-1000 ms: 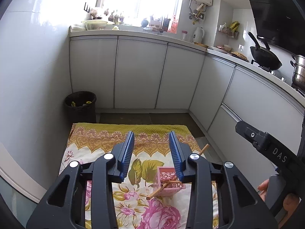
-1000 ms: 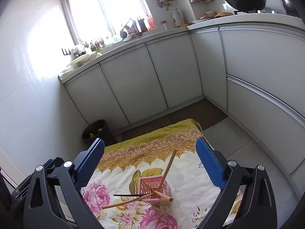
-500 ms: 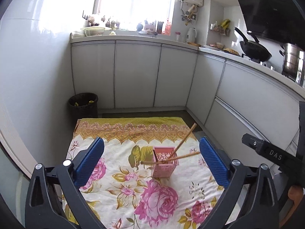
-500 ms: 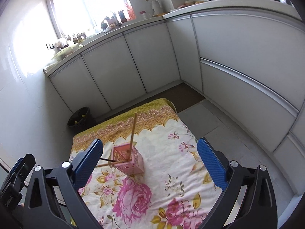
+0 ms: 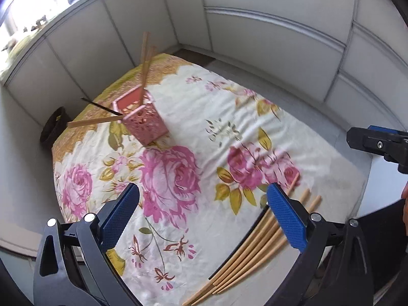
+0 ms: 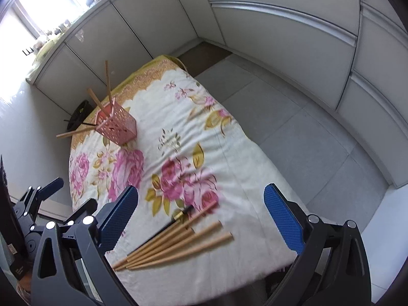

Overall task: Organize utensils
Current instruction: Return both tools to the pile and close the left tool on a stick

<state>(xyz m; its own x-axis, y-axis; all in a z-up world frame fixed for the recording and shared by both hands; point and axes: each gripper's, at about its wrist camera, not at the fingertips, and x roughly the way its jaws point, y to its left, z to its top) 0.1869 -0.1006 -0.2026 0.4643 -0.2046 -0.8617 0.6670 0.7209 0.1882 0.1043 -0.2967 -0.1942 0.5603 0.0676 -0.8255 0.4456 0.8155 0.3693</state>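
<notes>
A pink perforated utensil holder (image 5: 142,121) (image 6: 119,127) stands at the far side of the flowered tablecloth (image 5: 183,117) (image 6: 178,117). Several wooden chopsticks and a thin black one lean out of it. A bundle of loose wooden chopsticks (image 5: 250,250) (image 6: 173,239) lies on the near edge, with a black gold-banded one (image 6: 168,225) beside them. My left gripper (image 5: 201,196) hangs open above the cloth, its right finger over the bundle's tips. My right gripper (image 6: 201,196) is open and empty above the bundle.
White kitchen cabinets (image 6: 280,51) wrap around the far and right sides. A dark waste bin (image 6: 79,113) (image 5: 52,130) stands on the floor beyond the table's far left corner. Grey tiled floor (image 6: 293,127) lies to the right of the table.
Both grippers have dropped and tipped downward, so the views now look down on the cloth and the loose chopsticks have come into sight. The left jaws have spread from narrow to wide.
</notes>
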